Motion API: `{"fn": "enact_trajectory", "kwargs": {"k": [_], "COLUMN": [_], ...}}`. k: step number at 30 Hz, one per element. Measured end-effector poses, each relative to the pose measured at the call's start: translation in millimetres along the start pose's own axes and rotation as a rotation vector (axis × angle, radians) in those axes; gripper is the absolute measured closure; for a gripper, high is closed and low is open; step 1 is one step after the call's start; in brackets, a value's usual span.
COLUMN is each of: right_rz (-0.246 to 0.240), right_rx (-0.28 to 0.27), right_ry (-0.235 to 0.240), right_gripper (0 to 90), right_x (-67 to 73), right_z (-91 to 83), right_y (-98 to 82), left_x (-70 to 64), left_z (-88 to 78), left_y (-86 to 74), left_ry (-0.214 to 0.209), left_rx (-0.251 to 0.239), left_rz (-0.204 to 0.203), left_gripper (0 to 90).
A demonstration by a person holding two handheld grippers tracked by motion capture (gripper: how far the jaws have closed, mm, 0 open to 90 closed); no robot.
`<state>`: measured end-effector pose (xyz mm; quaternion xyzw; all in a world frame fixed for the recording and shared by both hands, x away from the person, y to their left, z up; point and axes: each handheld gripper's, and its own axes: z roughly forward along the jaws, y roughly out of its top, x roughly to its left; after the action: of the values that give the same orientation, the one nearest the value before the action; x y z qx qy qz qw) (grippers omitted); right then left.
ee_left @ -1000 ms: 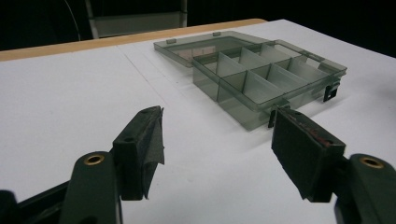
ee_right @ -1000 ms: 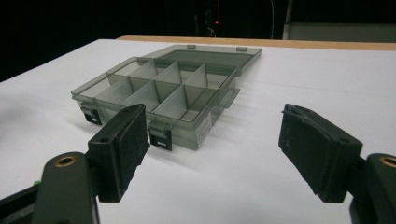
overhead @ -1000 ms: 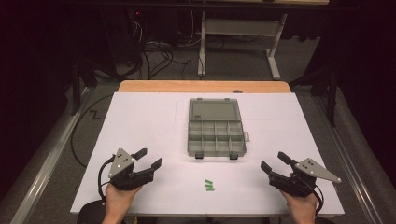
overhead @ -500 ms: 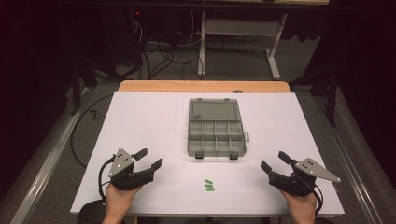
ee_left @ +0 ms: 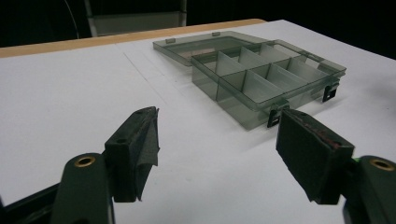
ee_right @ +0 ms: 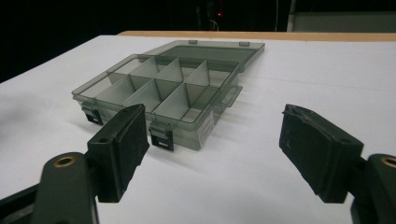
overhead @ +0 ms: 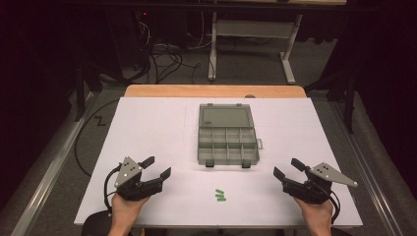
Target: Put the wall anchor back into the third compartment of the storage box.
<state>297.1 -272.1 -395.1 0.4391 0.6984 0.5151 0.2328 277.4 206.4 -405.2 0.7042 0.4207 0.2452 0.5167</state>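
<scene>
A grey see-through compartment box (overhead: pixel 227 145) lies open at the table's middle, its lid (overhead: pixel 225 118) folded flat behind it and its cells empty. Three small green pieces (overhead: pixel 220 195) lie on the white table top in front of it. My left gripper (overhead: pixel 157 165) rests at the near left, open; its jaws have just been opening, with nothing between them. In the left gripper view the box (ee_left: pixel 261 79) lies ahead and to the right of the jaws' gap (ee_left: pixel 218 119). At the near right my right gripper (overhead: pixel 286 166) stands open and empty, aimed toward the box (ee_right: pixel 159 88).
The white sheet (overhead: pixel 147 128) covers a wooden table whose far edge (overhead: pixel 211 91) shows. Beyond it stand a metal frame (overhead: pixel 246 29) and loose cables (overhead: pixel 162 54) on the dark floor. A rail (overhead: pixel 49 177) runs along the table's left.
</scene>
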Motion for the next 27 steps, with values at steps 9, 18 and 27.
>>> {"fn": "enact_trajectory", "kwargs": {"k": [9, 18, 27], "right_rz": [-0.027, -0.07, -0.082], "right_rx": [0.094, 0.209, 0.277], "right_ry": [0.039, 0.082, 0.112], "right_gripper": [30.1, 34.4, 38.9], "right_x": [8.6, 22.0, 32.8], "right_z": [11.3, 29.9, 40.2], "right_y": [9.8, 19.2, 26.6], "left_x": [0.2, 0.4, 0.5], "left_z": [1.2, 2.4, 3.3], "left_y": [-0.5, -0.9, -0.9], "left_ry": [0.005, 0.007, 0.009], "left_rx": [0.004, 0.013, 0.018], "left_rz": [0.0, -0.005, -0.004], "left_gripper": [27.4, 26.2, 24.8]}}
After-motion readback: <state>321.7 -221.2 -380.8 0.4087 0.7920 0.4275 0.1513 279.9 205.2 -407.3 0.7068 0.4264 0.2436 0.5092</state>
